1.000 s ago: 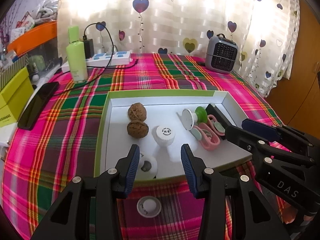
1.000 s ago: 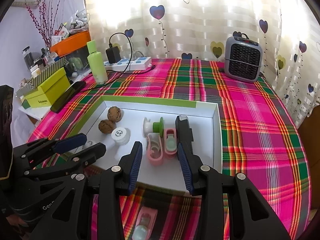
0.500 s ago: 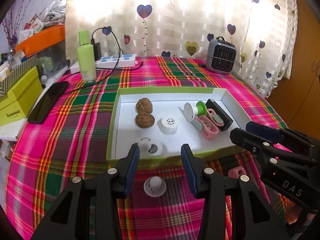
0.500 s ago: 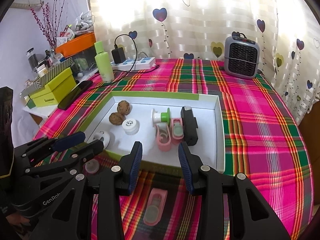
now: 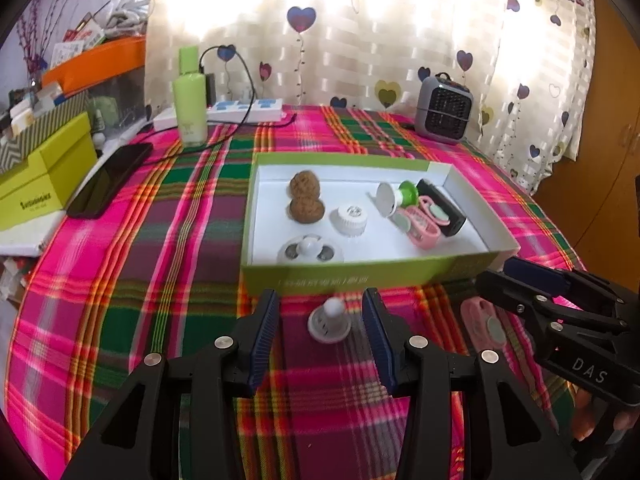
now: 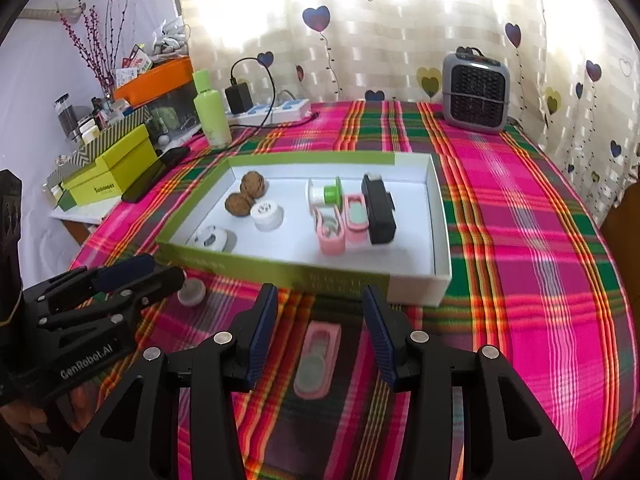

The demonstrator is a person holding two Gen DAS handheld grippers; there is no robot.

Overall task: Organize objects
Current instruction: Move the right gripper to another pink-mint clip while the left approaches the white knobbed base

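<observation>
My left gripper (image 5: pixel 320 316), jaws wide around white knob cap (image 5: pixel 329 322); right gripper (image 6: pixel 320 316), wide around pink case (image 6: pixel 317 358). Plaid worktop (image 6: pixel 520 240). Tray (image 6: pixel 400 284) at 12 o'clock. Heater (image 6: pixel 476 90), heart curtain (image 6: pixel 380 28) beyond.

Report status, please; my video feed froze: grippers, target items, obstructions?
Left gripper open around white knob piece. Right gripper open over pink clip. Both items outside tray. Nothing in the way.

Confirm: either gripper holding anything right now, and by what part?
Nothing held. Left gripper is open around the white knob piece on the cloth; right gripper is open over the pink case. Neither touches.
</observation>
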